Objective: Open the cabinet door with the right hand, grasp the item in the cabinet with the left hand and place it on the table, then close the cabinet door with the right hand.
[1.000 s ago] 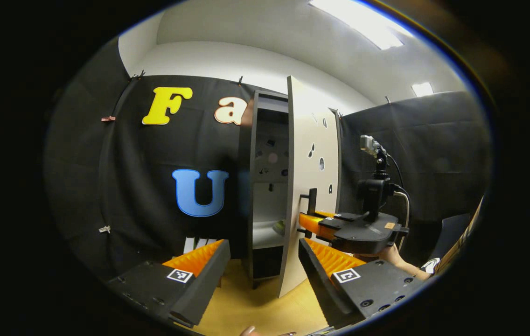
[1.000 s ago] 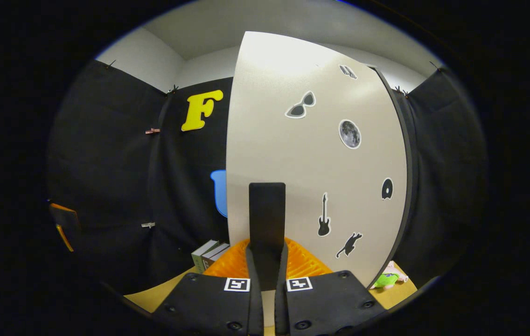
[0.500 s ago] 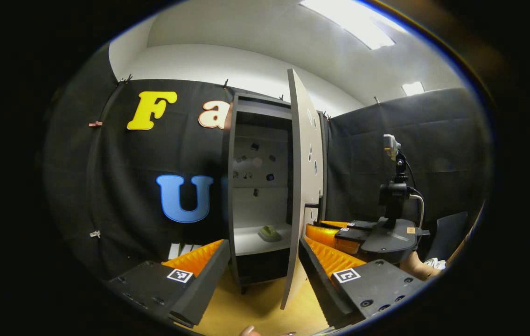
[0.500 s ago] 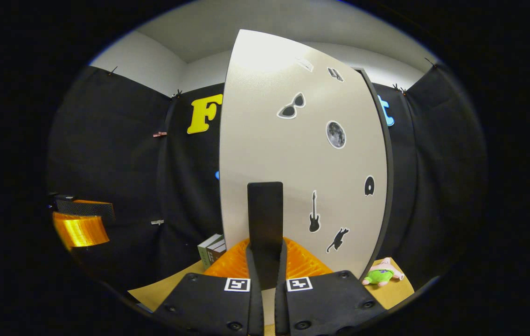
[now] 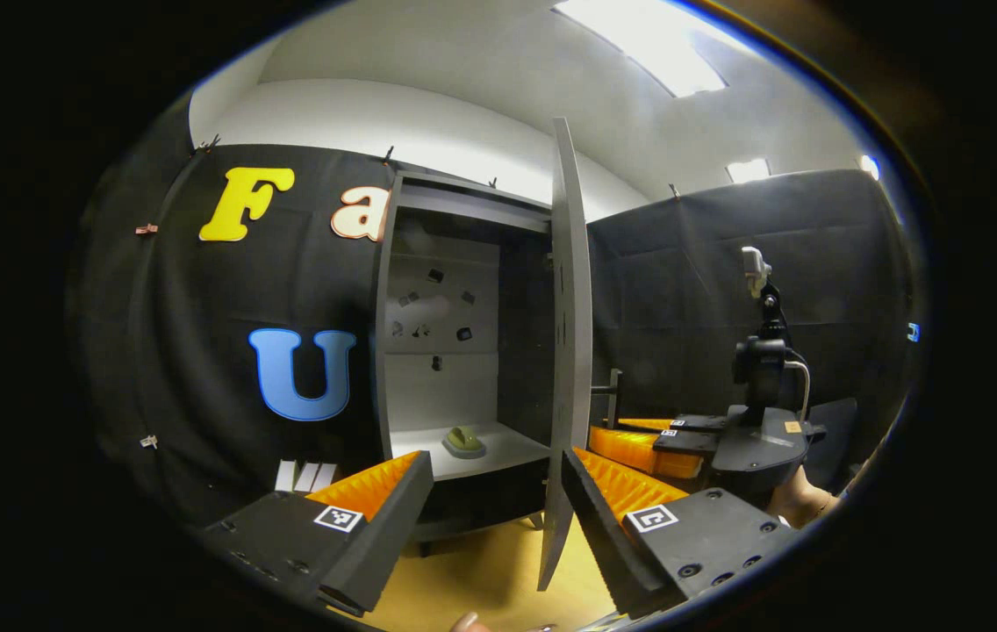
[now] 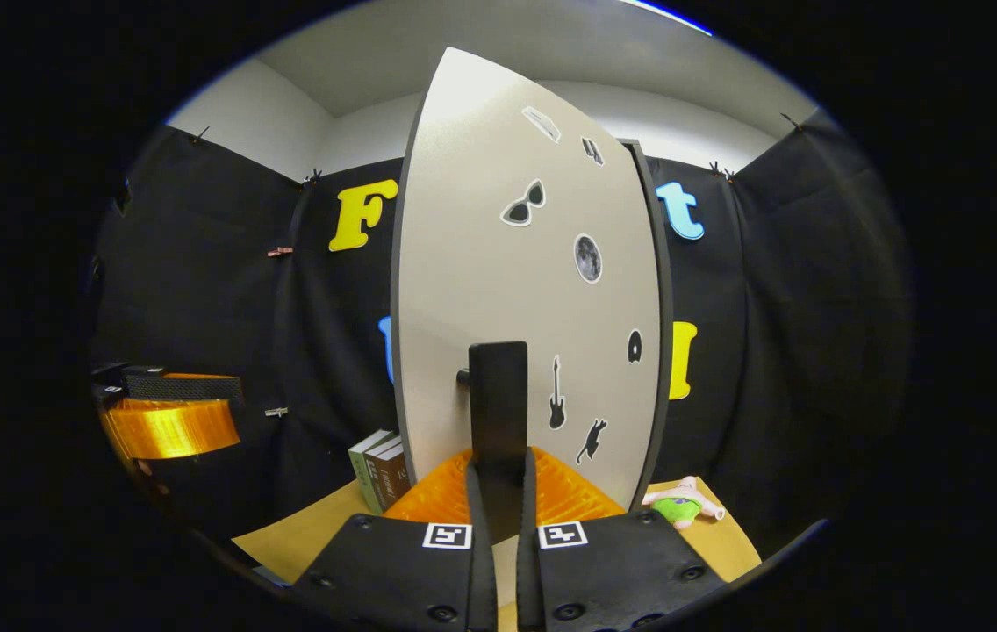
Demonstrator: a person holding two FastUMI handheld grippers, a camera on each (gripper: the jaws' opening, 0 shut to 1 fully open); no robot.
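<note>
The dark cabinet (image 5: pixel 463 211) stands open, and its pale door (image 5: pixel 570 351) shows edge-on in the left gripper view. A small greenish item (image 5: pixel 464 441) lies on the white shelf (image 5: pixel 498 449) inside. My left gripper (image 5: pixel 490 509) is open and empty, a short way in front of the opening and apart from the item. In the right gripper view the door face (image 6: pixel 516 290) carries several stickers, and my right gripper (image 6: pixel 498 474) is shut on the black door handle (image 6: pixel 498 399). From the left gripper view the right gripper (image 5: pixel 683 437) is beyond the door at the handle (image 5: pixel 611 397).
The cabinet stands on a yellow wooden table (image 5: pixel 481 570). Two books (image 6: pixel 378 467) stand left of the door and a green and pink plush toy (image 6: pixel 681 507) lies to its right. A hand (image 5: pixel 801 500) holds the right gripper. The left gripper (image 6: pixel 169 421) shows at far left.
The door has swung further open with the right gripper on its handle. The shelf and the greenish item have come into full view in the left gripper view.
</note>
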